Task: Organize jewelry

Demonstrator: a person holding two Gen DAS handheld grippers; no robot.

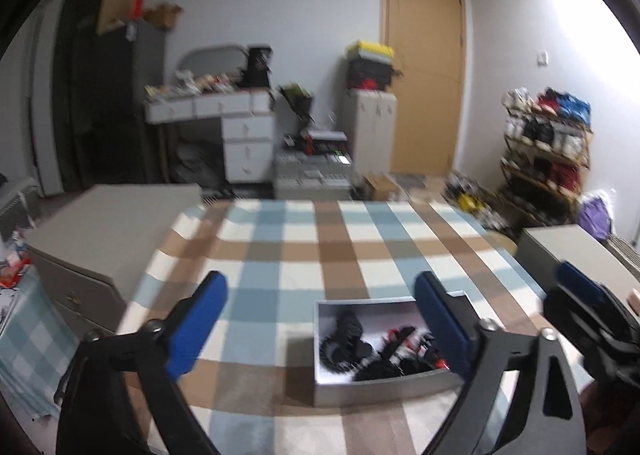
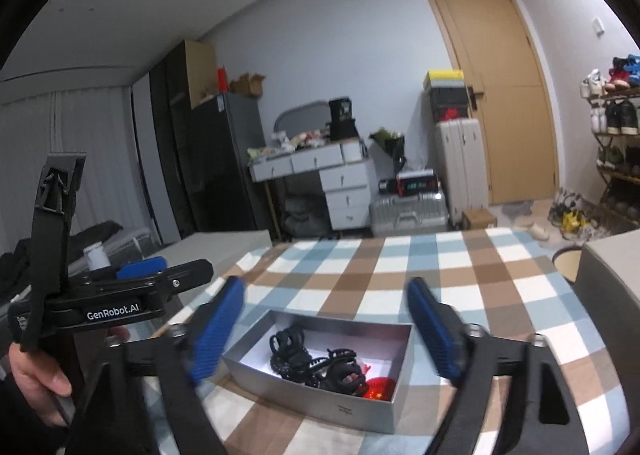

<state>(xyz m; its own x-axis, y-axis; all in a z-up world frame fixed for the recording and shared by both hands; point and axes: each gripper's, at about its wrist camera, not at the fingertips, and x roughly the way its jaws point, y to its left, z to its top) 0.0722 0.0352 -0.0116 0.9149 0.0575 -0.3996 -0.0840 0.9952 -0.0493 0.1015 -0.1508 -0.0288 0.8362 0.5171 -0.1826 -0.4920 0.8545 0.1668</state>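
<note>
A shallow grey cardboard box (image 2: pixel 320 391) sits on the blue, brown and white checked tablecloth (image 2: pixel 400 279). In the box lies a tangle of black and red jewelry (image 2: pixel 320 367). Behind the box, past the cloth's far edge, stands a white drawered dressing table (image 2: pixel 320 175); right of that table, a tan wooden door (image 2: pixel 508 103).

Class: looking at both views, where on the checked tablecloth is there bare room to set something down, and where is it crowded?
Bare: the checked tablecloth beyond the grey box, out to its far edge, and the strips beside the box. Crowded: inside the box, where black jewelry and a red piece are piled.
</note>
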